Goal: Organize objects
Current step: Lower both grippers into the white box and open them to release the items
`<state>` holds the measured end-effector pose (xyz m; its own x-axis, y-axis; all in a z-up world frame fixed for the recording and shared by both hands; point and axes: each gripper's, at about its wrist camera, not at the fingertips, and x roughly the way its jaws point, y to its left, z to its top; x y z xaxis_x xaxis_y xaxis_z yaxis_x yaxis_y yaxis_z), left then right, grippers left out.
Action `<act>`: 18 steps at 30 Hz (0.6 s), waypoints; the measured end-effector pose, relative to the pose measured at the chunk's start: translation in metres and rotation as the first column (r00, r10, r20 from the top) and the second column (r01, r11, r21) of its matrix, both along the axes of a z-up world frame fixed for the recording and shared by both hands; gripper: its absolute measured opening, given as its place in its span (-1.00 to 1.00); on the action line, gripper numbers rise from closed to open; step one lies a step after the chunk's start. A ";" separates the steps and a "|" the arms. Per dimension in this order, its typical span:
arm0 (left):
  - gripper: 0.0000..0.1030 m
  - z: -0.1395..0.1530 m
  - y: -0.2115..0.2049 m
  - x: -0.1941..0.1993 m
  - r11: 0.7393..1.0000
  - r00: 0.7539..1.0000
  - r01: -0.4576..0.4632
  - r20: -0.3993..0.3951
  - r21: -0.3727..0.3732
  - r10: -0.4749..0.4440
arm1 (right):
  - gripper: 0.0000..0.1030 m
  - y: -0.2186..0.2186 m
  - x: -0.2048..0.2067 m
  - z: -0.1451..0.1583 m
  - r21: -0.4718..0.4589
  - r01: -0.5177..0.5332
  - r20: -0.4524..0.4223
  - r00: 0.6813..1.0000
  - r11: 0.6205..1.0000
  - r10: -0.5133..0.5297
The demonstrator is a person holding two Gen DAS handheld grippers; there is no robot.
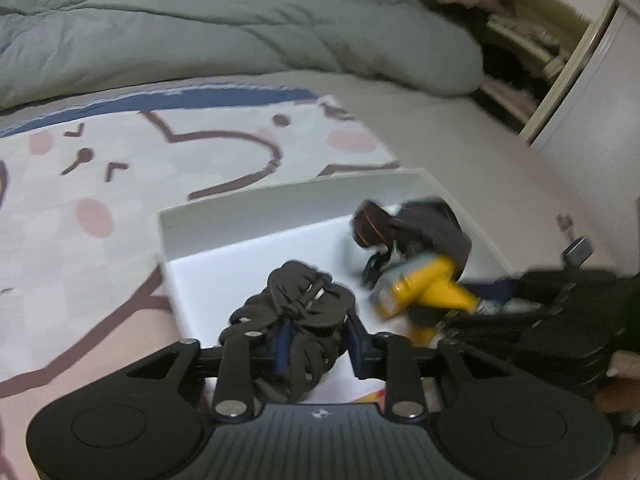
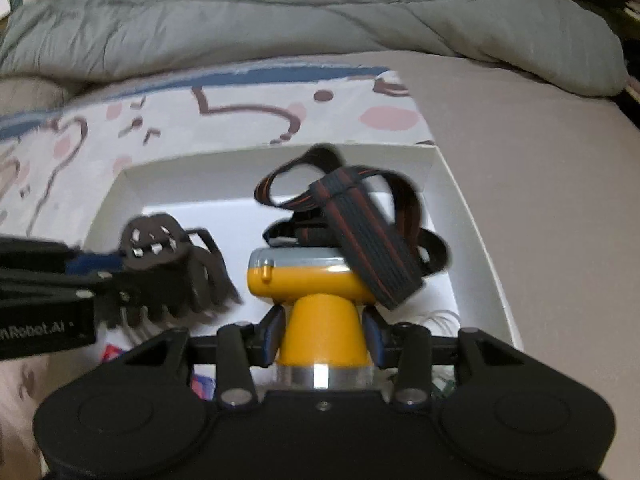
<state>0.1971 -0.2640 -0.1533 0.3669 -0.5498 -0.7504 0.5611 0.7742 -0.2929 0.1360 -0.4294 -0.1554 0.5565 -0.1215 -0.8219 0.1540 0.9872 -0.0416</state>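
A white open box (image 1: 240,204) (image 2: 192,168) lies on the bed. A black spiked strap bundle (image 1: 304,304) (image 2: 172,268) rests on the box floor at its left. My left gripper (image 1: 320,340) stands over it with jaws apart, the bundle between the fingers, pads not pressing. The right wrist view shows this gripper from the side (image 2: 116,272). My right gripper (image 2: 324,336) is shut on the yellow cone of a headlamp (image 2: 312,280) (image 1: 432,284). The headlamp's black and red headband (image 2: 372,240) droops into the box's right half.
A grey-green duvet (image 1: 240,32) is bunched at the far side of the bed. The box sits on a cartoon-print sheet (image 1: 120,168). An open cupboard (image 1: 560,60) stands beyond the bed's right edge. Small coloured packets (image 2: 200,384) lie at the box's near side.
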 end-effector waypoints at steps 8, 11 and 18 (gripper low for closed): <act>0.18 0.009 0.012 -0.007 0.998 1.000 -0.022 -0.005 0.063 0.022 | 0.18 0.003 -0.009 0.021 -0.020 0.031 0.057 0.998 0.999 -0.030; 0.25 0.018 0.013 -0.011 0.997 1.000 -0.023 0.002 0.076 0.023 | 0.19 0.003 -0.013 0.024 -0.021 0.043 0.058 0.997 0.999 -0.042; 0.30 0.039 0.023 -0.023 0.996 0.999 -0.039 0.032 0.086 0.036 | 0.19 0.005 -0.023 0.039 0.019 0.067 0.081 0.994 0.998 -0.068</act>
<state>0.1739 -0.2409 -0.1147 0.4094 -0.4688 -0.7827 0.5389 0.8165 -0.2072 0.1131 -0.4246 -0.1163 0.6125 -0.1478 -0.7765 0.2223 0.9749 -0.0103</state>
